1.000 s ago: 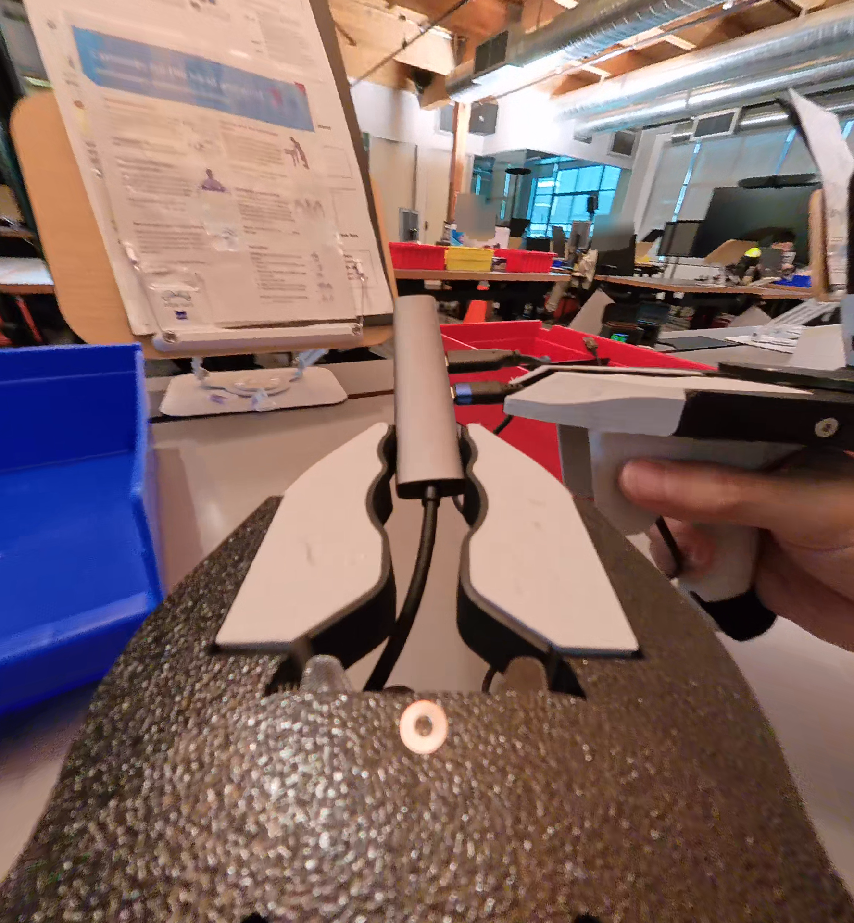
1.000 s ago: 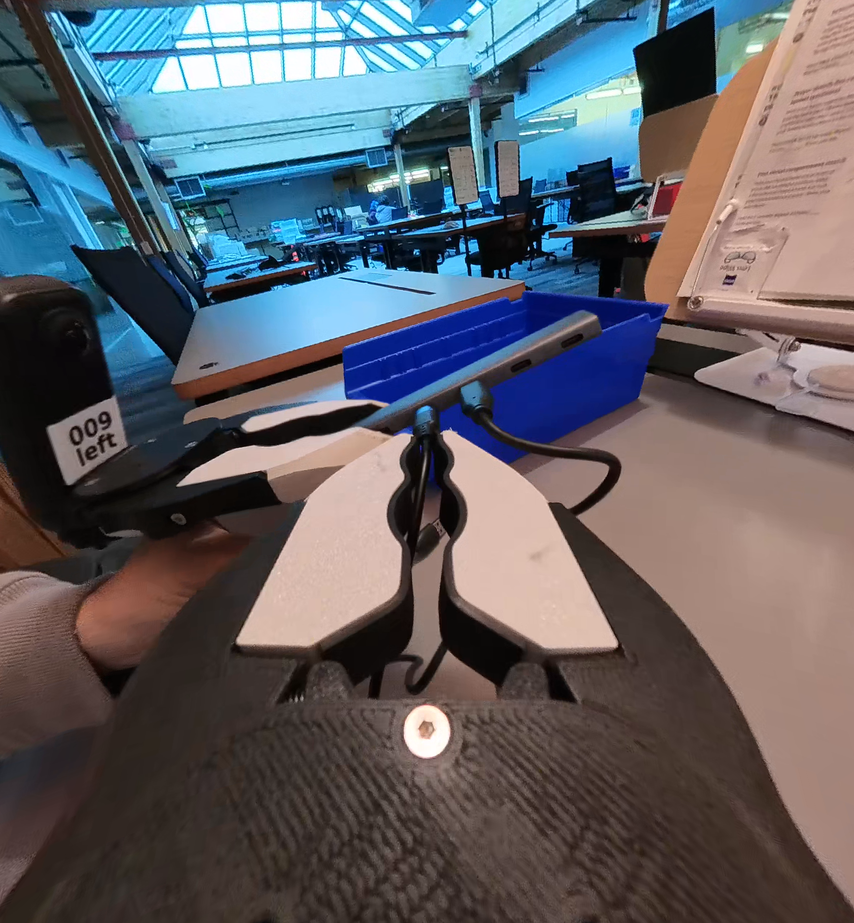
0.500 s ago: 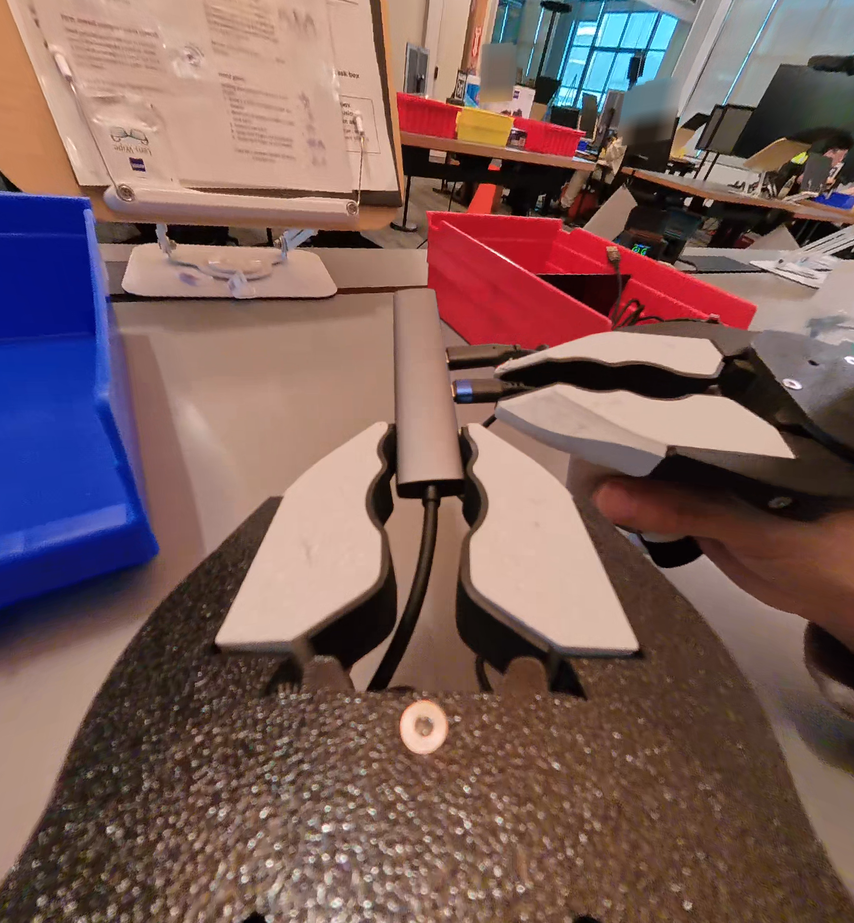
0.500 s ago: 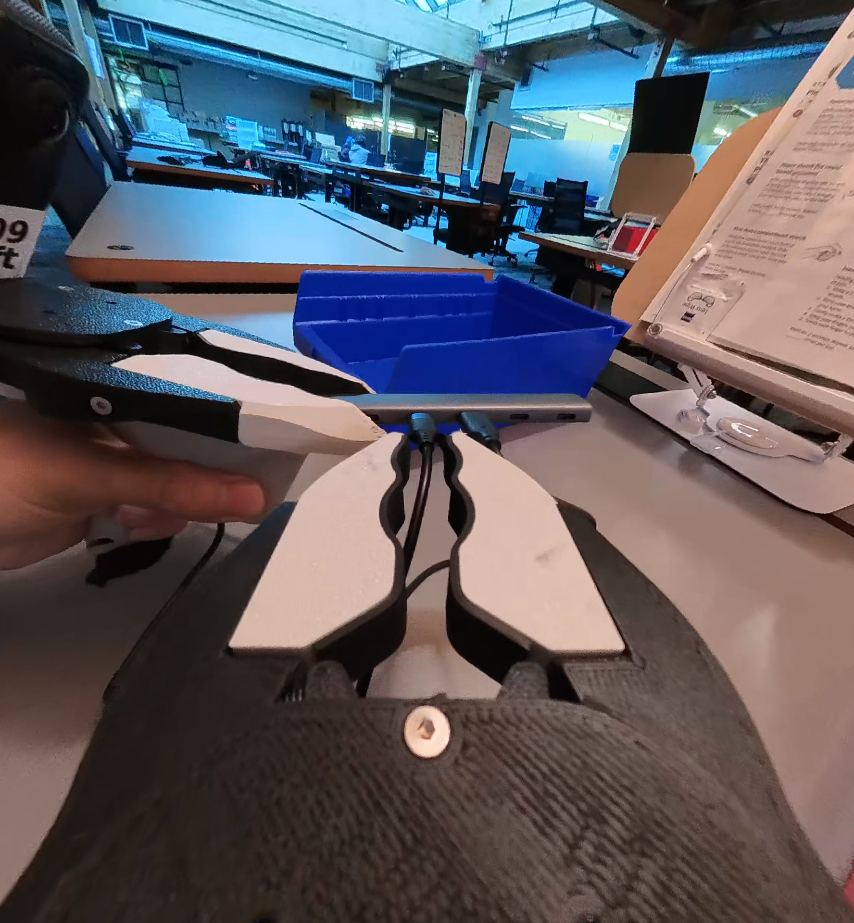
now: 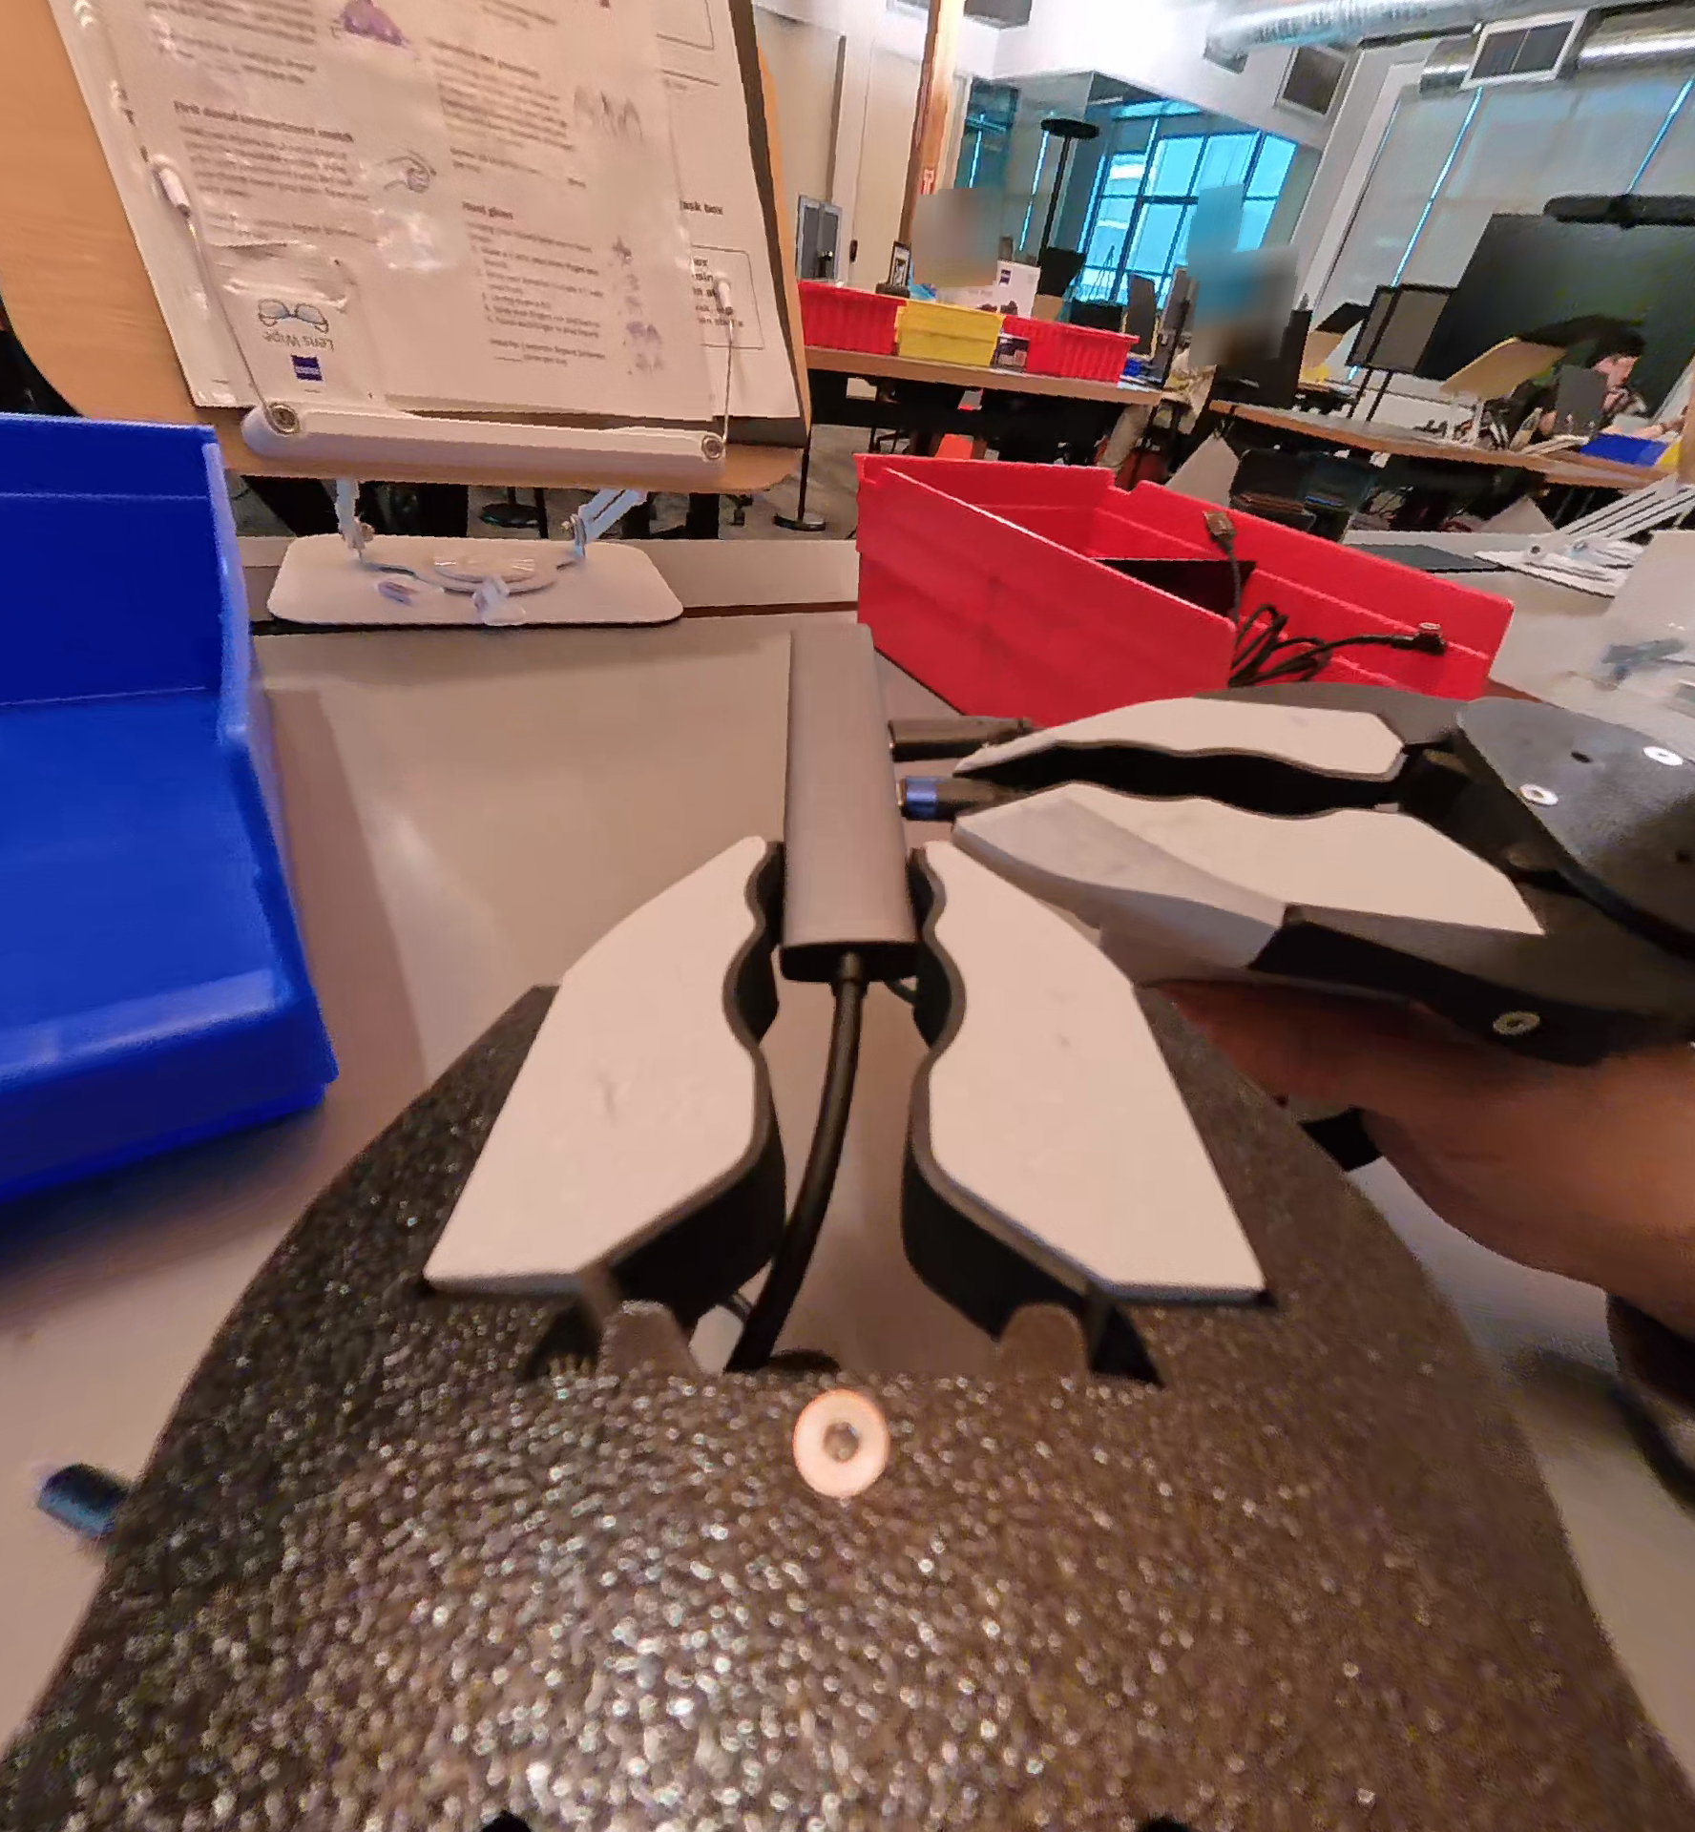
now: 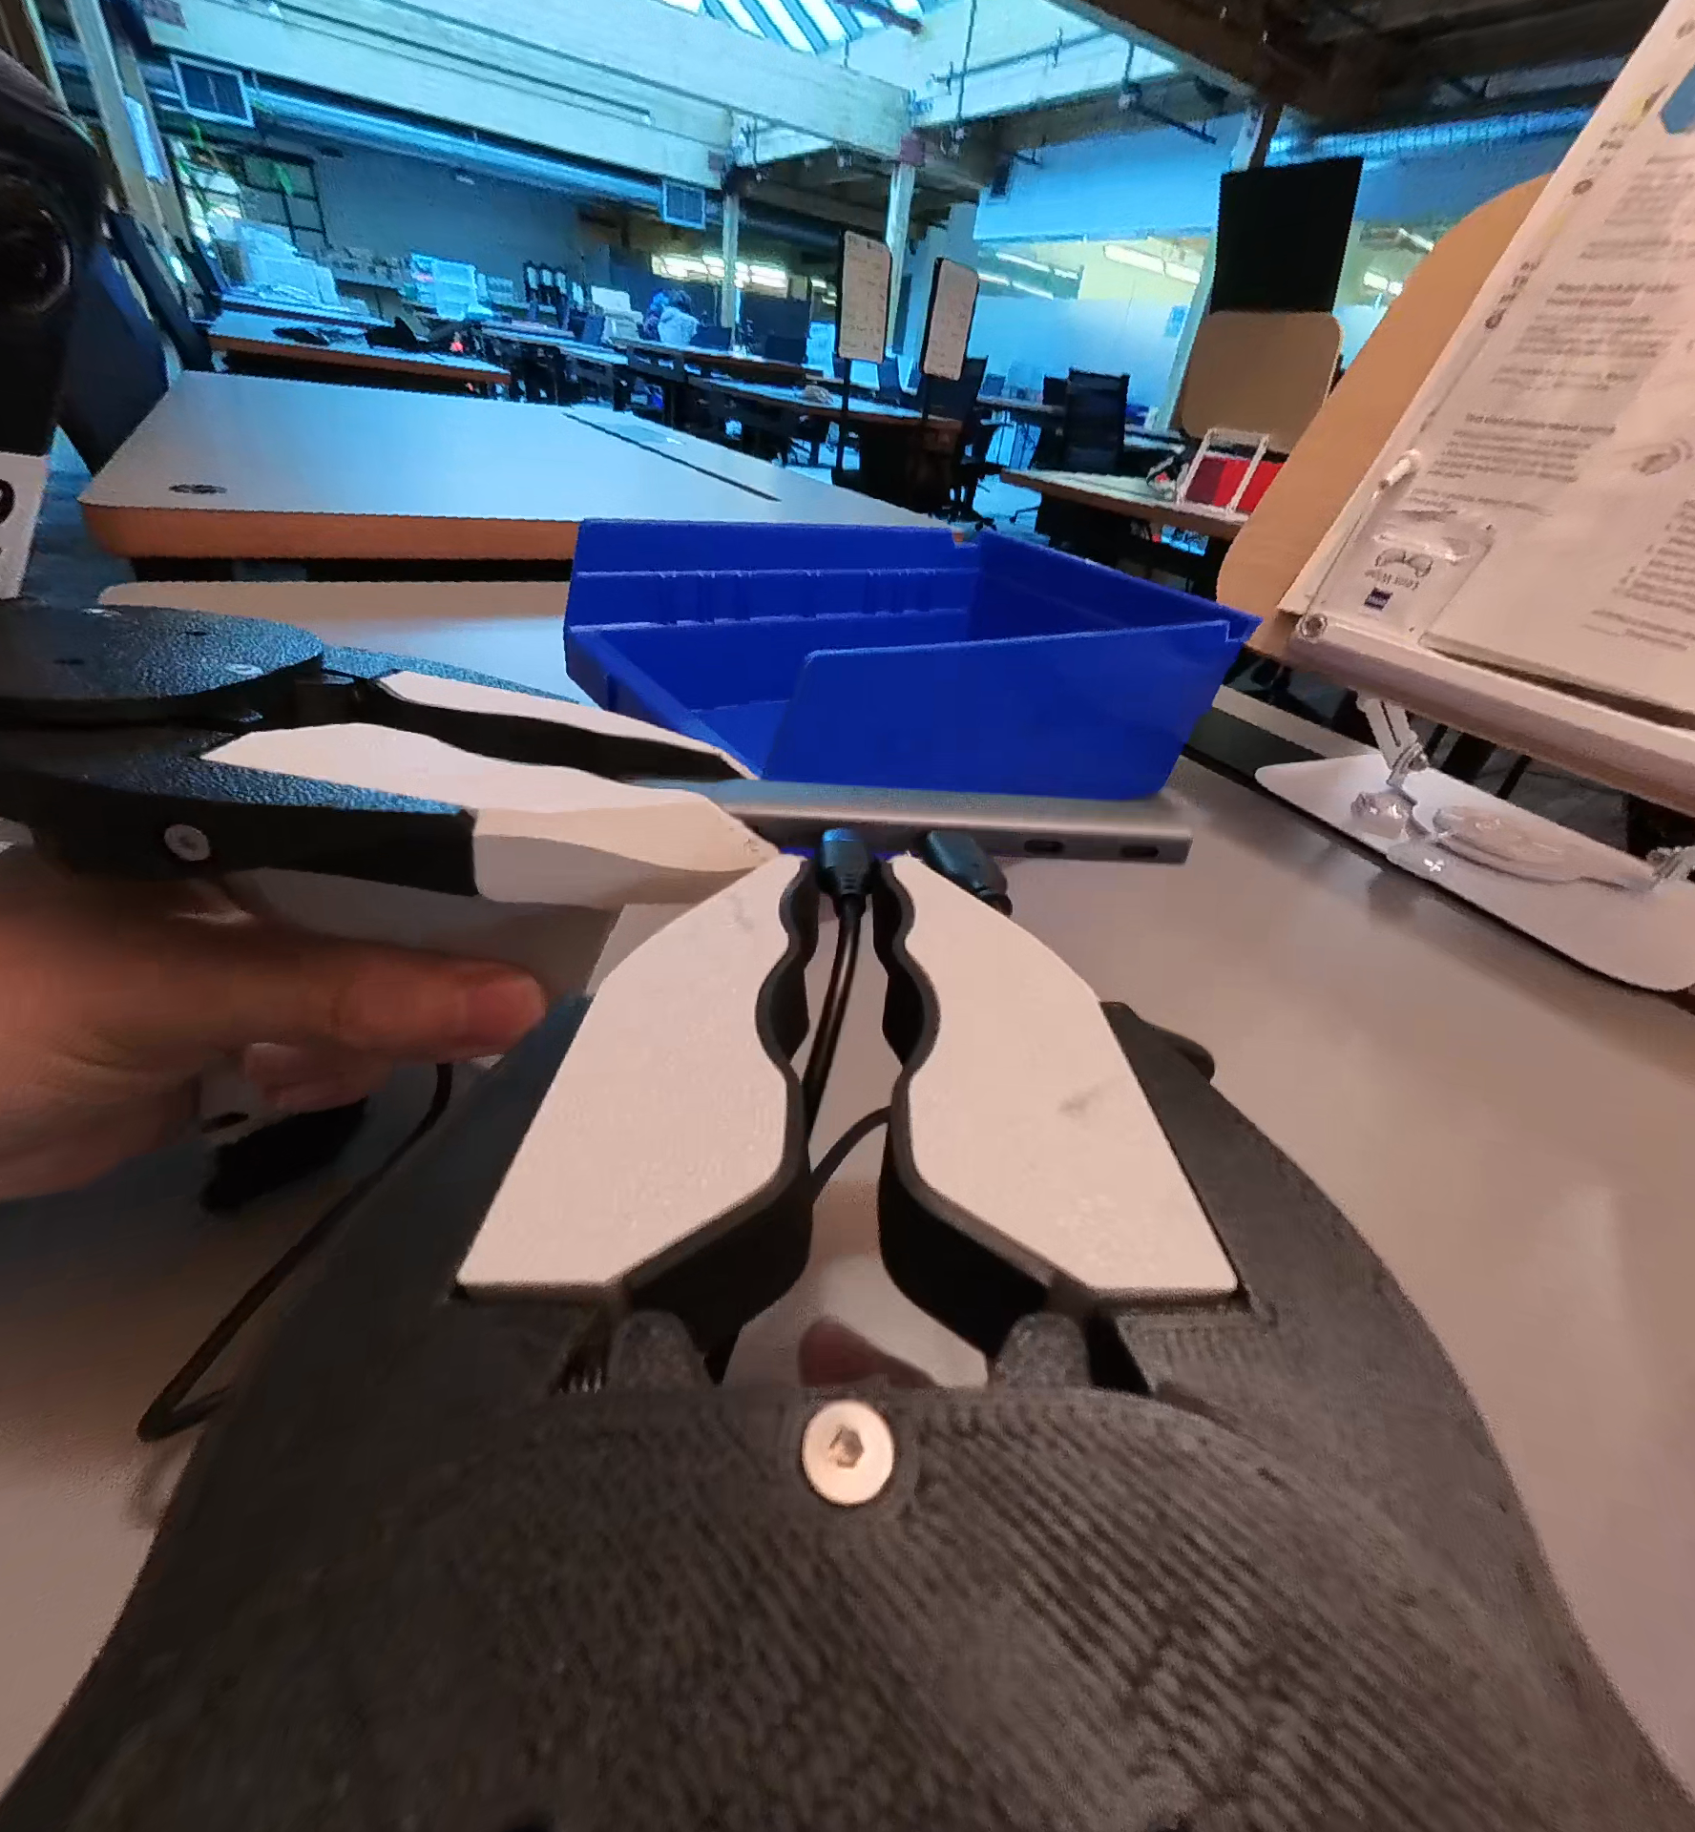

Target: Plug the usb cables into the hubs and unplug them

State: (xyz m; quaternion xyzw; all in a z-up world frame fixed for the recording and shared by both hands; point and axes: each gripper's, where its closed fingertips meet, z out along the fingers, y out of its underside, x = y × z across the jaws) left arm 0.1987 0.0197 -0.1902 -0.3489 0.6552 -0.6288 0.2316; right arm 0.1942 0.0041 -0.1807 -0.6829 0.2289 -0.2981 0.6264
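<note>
The left gripper (image 5: 846, 882) clamps the grey hub (image 5: 839, 793) above the table (image 5: 526, 773); the right gripper (image 6: 846, 872) pinches a plugged-in connector (image 6: 844, 860). Only the left wrist view shows the red bin (image 5: 1022, 595)

Blue bin (image 5: 80, 813), red bin (image 5: 1042, 585), doc stand (image 5: 467, 456)

Matt grey metal hub (image 5: 844, 793) – glossy plastic bins (image 5: 80, 793)
</note>
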